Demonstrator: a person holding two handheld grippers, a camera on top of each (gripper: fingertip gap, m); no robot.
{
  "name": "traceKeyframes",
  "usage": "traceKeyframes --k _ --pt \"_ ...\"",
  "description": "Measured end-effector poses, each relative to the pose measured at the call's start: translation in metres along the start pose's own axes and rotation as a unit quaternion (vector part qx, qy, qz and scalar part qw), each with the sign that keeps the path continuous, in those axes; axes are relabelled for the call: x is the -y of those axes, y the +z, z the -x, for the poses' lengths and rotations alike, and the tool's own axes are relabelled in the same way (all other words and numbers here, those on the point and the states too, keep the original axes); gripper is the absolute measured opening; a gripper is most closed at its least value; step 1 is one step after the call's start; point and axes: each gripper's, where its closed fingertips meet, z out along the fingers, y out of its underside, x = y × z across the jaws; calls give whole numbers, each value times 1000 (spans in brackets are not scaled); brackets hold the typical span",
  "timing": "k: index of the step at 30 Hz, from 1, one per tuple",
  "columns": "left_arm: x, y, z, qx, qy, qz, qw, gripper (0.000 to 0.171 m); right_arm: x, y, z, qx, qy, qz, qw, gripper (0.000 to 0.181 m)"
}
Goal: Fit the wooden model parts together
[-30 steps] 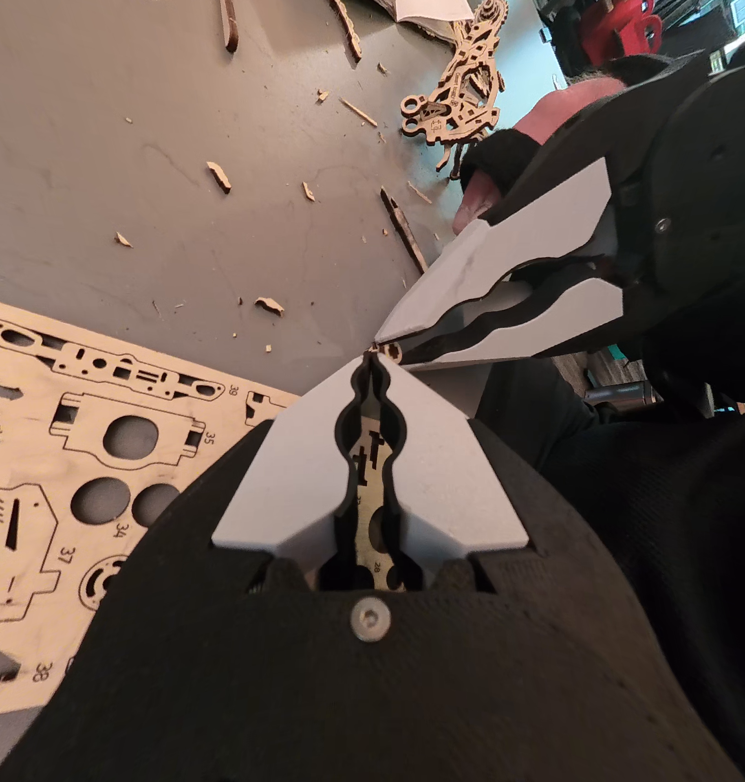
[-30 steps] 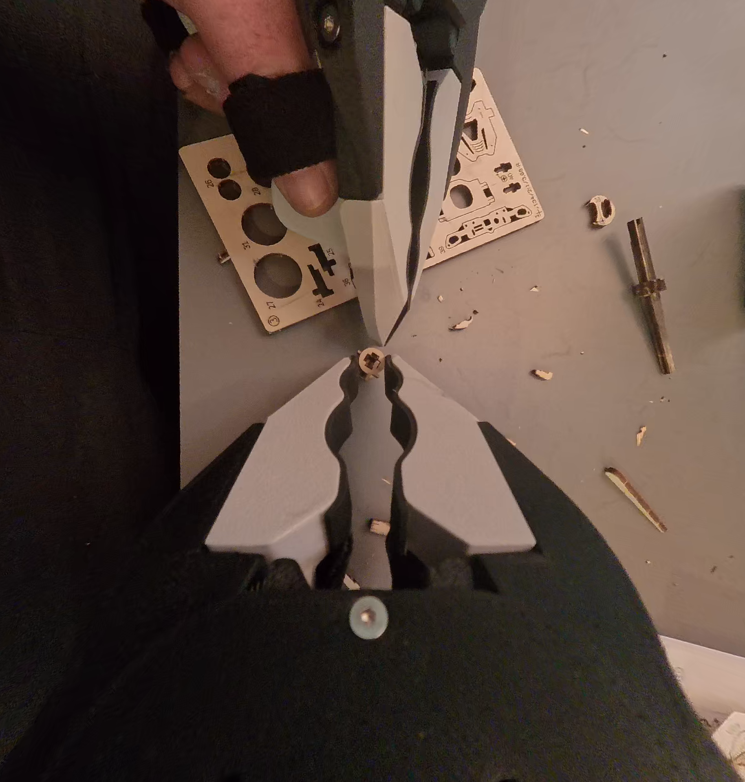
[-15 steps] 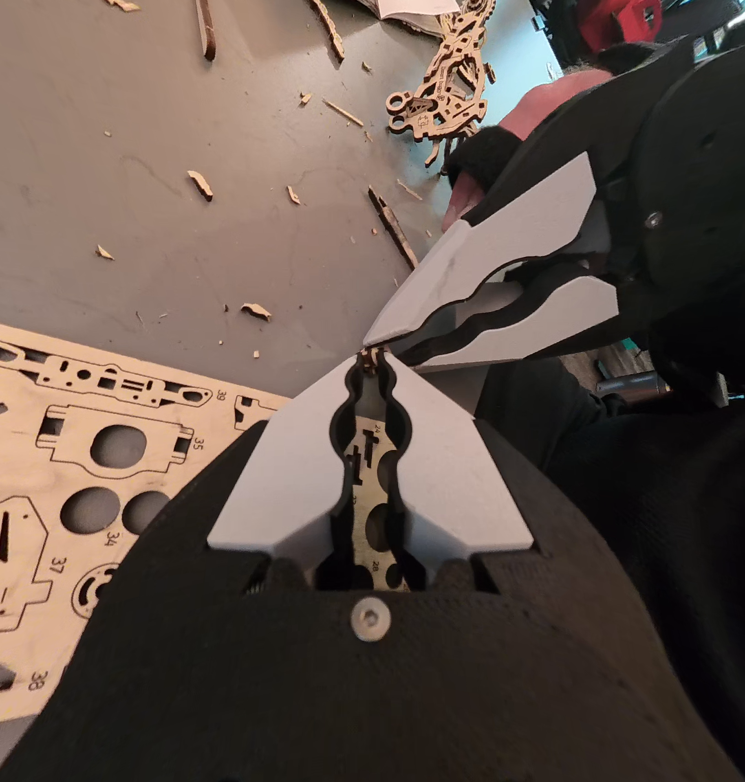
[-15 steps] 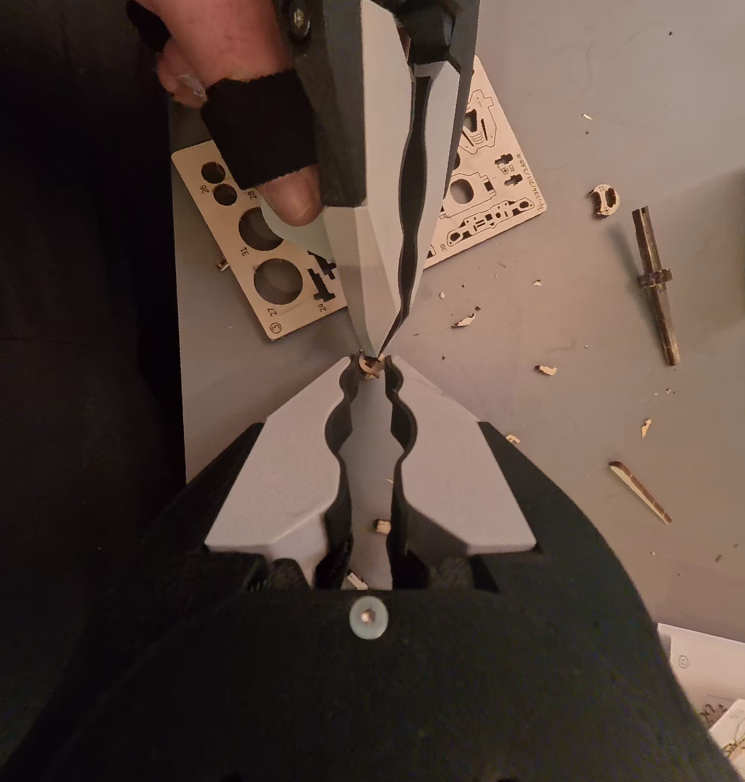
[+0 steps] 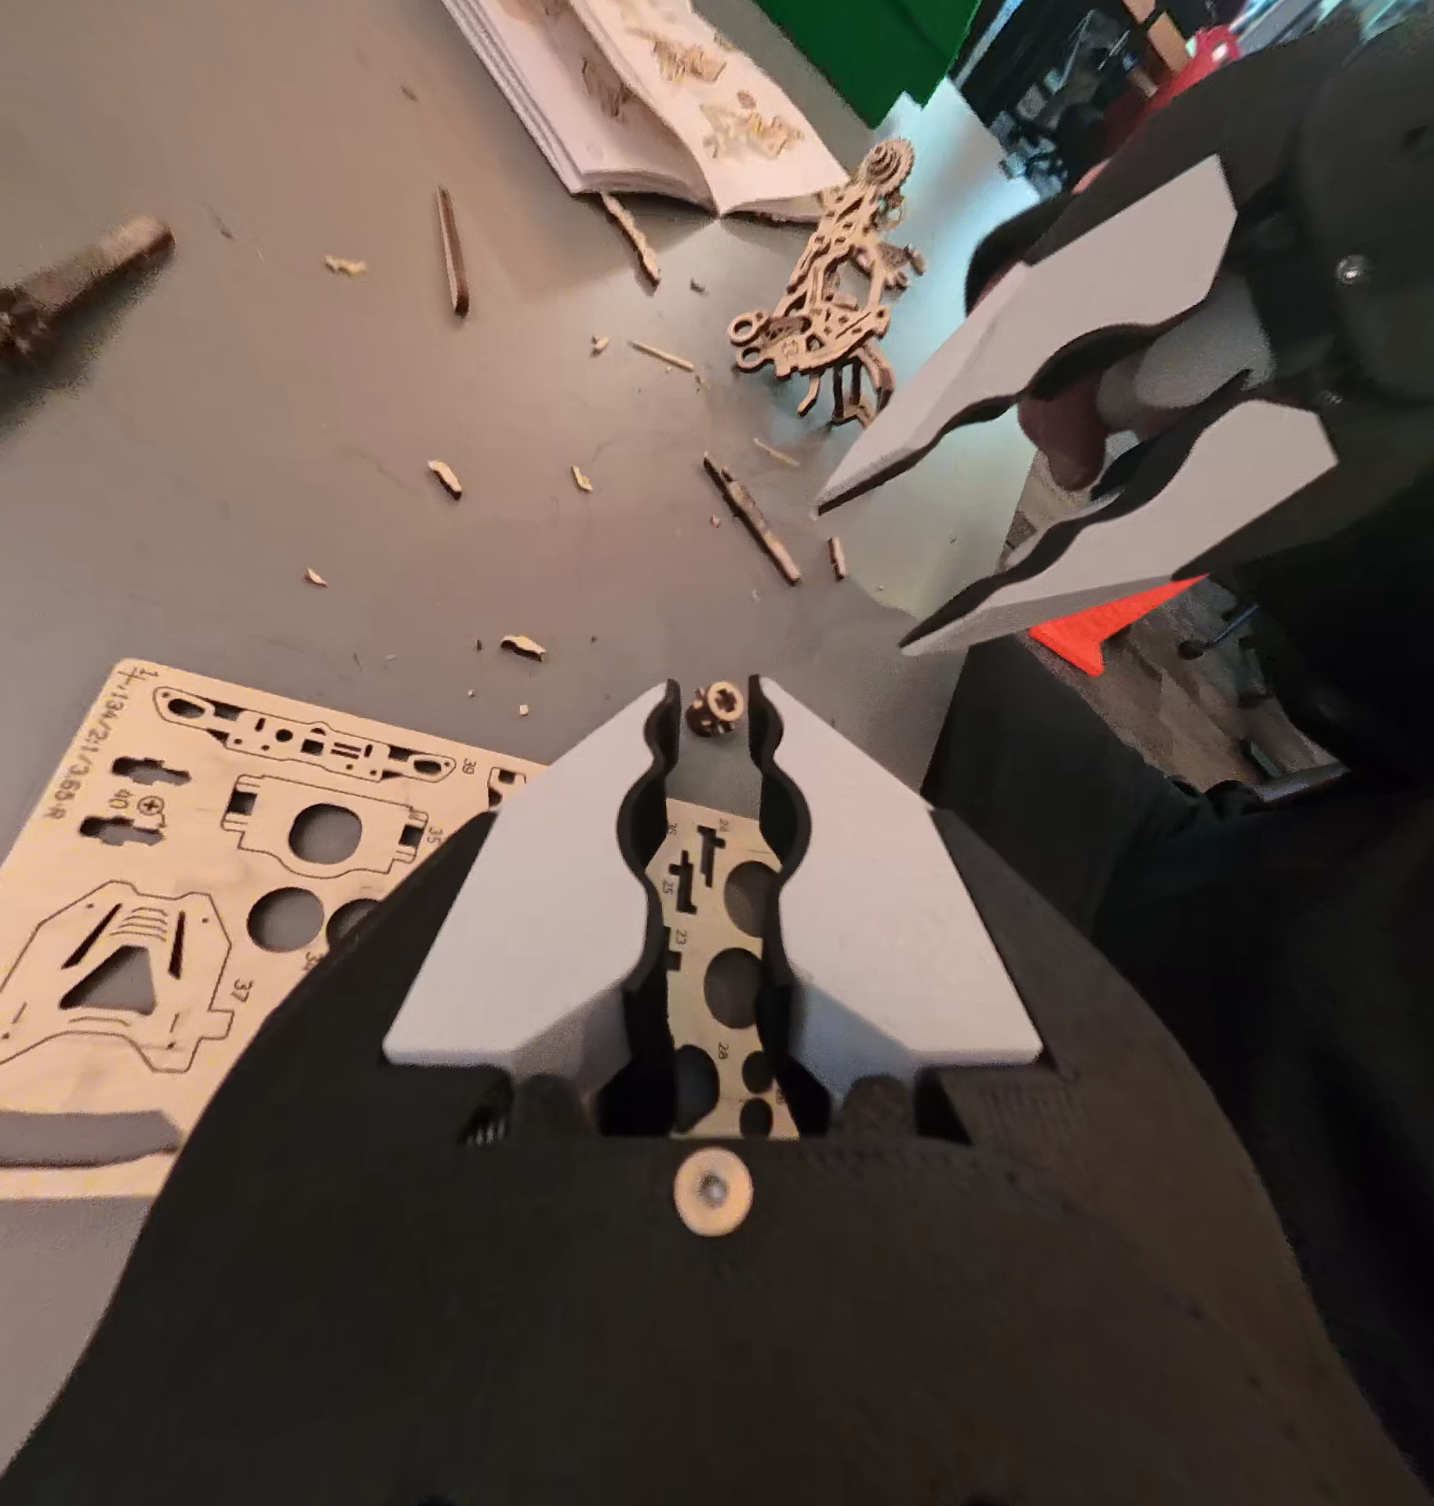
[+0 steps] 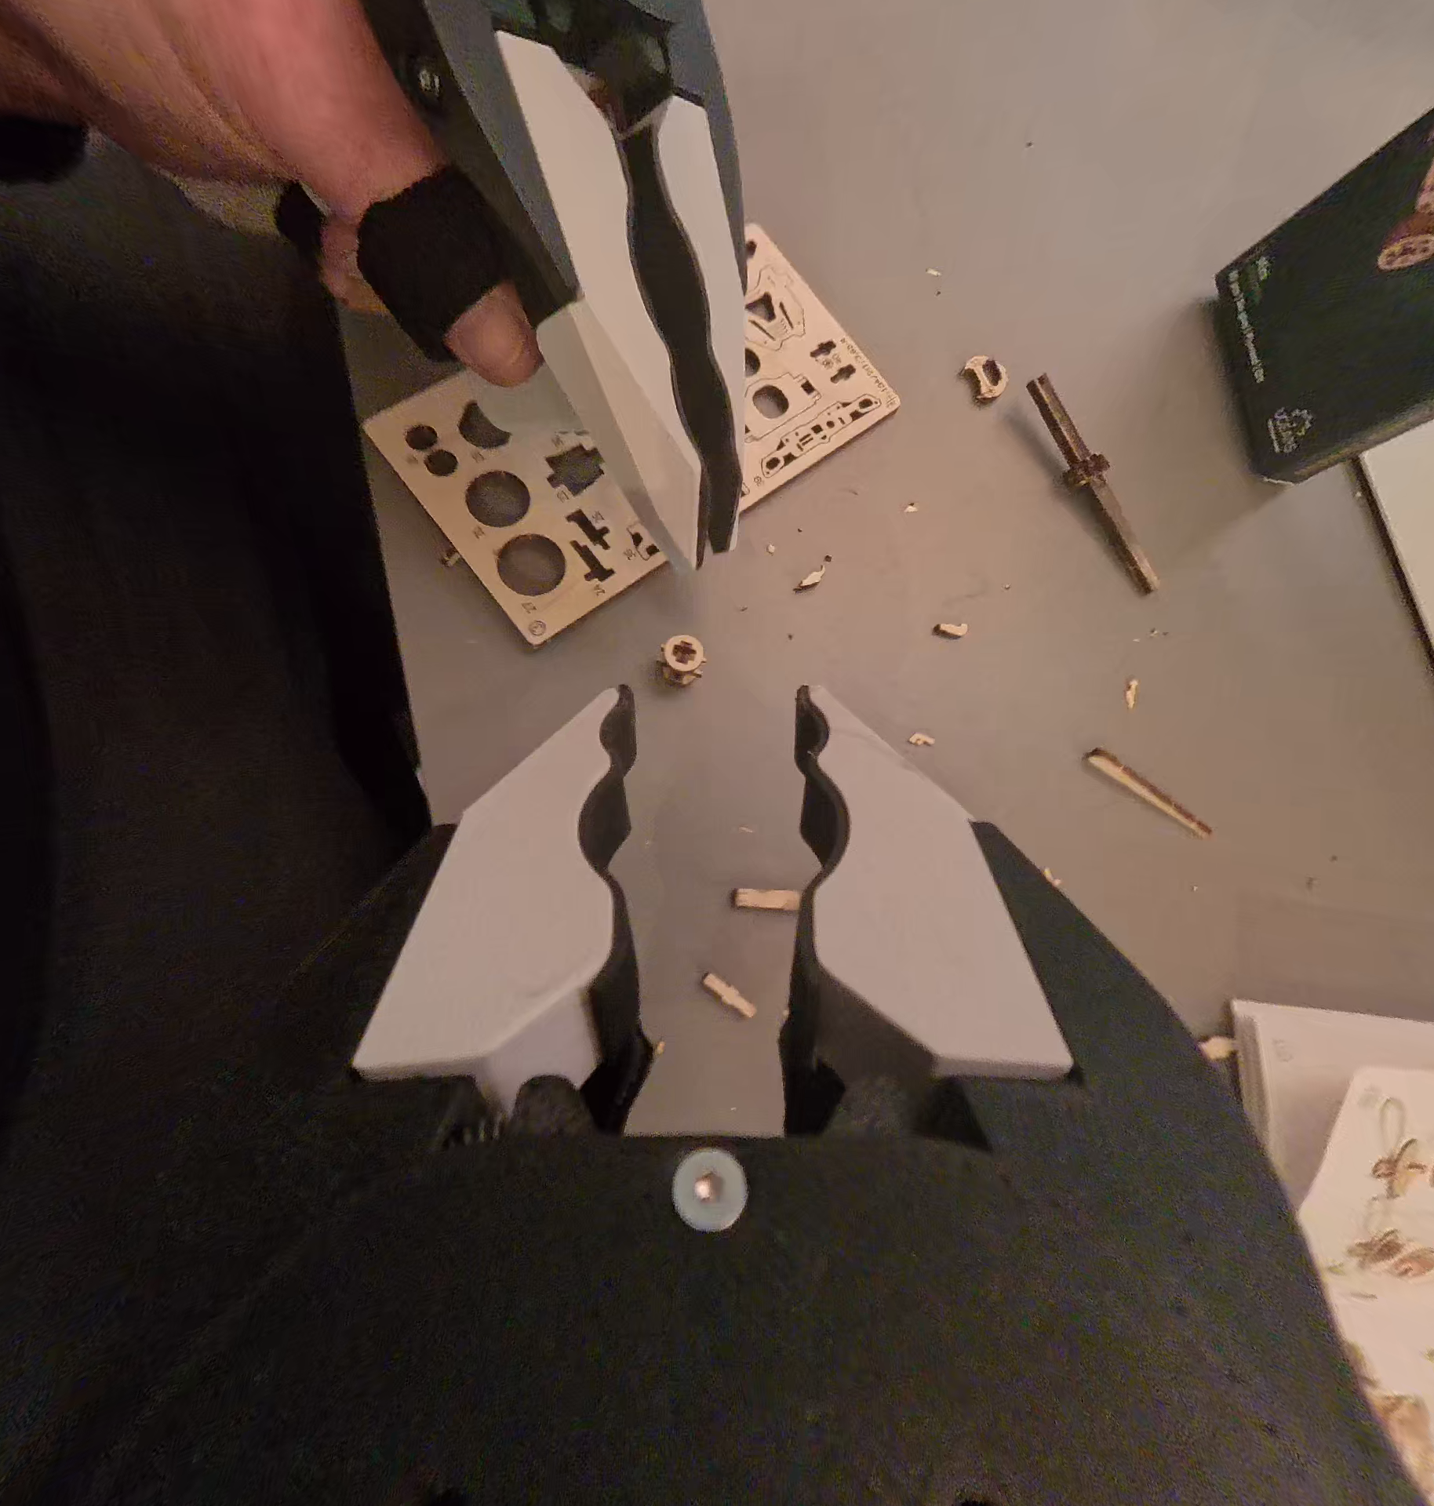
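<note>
A small round wooden hub (image 6: pixel 681 658) with a cross-shaped hole lies loose on the grey table, also seen in the left wrist view (image 5: pixel 714 707). My left gripper (image 5: pixel 710 684) is open a little, its tips just short of the hub on either side, not gripping it. From the right wrist view it (image 6: pixel 714 554) hangs above the hub. My right gripper (image 6: pixel 714 693) is wide open and empty, just behind and right of the hub; it shows raised at upper right in the left wrist view (image 5: pixel 860 577). A laser-cut wooden sheet (image 6: pixel 571 607) lies under the left gripper (image 5: pixel 168 856).
A part-built wooden model (image 5: pixel 828 301) and an open booklet (image 5: pixel 657 98) lie farther off. A dark axle with a collar (image 6: pixel 1093 481), a dark green box (image 6: pixel 1349 310), a pale stick (image 6: pixel 1146 794), two small pegs (image 6: pixel 767 899) and wood scraps litter the table. A black-clad person fills the left.
The right gripper, which was holding the hub at the left gripper's tip, has opened wide and drawn back. The left gripper opened slightly and lifted. The hub now lies on the table.
</note>
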Motion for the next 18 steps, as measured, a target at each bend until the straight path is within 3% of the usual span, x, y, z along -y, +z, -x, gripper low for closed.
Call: traceKeyframes --k 7,12,18 --pt "16 -15 -1 25 43 -17 999 21 -17 -21 9 -26 38 4 999 35" --pt "27 -19 -5 36 70 -16 997 21 -4 -32 2 -56 63 -30 996 39" --pt "25 -22 -7 66 102 10 993 17 5 -15 4 -51 76 -18 996 38"
